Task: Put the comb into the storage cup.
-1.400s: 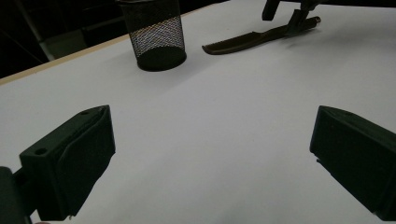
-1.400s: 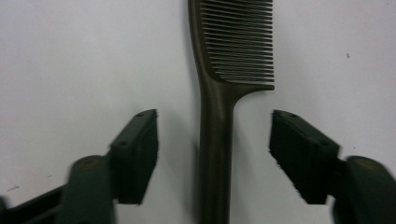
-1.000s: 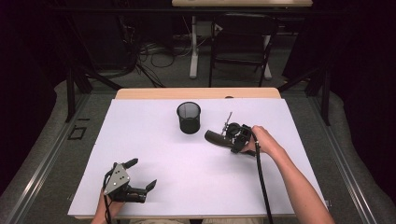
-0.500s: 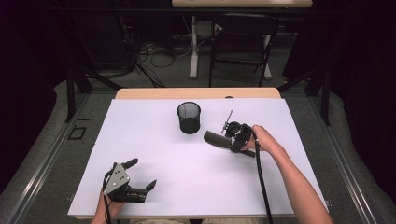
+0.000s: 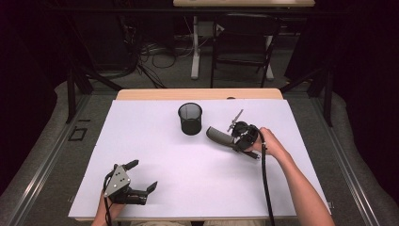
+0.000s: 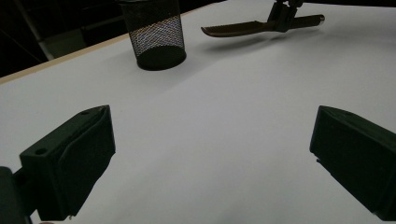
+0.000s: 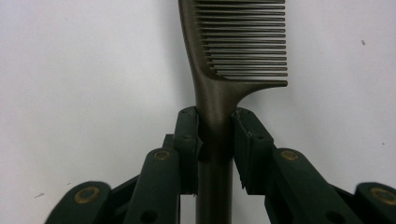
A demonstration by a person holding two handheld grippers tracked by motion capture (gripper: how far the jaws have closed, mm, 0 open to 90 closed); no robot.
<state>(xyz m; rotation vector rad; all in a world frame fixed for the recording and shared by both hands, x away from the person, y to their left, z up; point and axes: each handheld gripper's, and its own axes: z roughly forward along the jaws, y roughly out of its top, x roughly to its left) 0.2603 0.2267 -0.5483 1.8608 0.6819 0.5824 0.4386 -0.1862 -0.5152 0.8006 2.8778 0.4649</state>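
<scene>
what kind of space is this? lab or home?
Likely a lab or recording room, not a home: a white-covered table under a fixed overhead camera, dark curtains around it, loose cables on the floor behind, and a folding chair by another desk.

Place: lab recording bay.
Clues: white-covered table point(image 5: 155, 141) centre frame, loose cables point(image 5: 155, 52) on grey floor upper left, dark surroundings.

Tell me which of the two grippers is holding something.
The right gripper, shut on the comb beside the mesh cup. The left gripper sits open, nothing between its jaws.
</scene>
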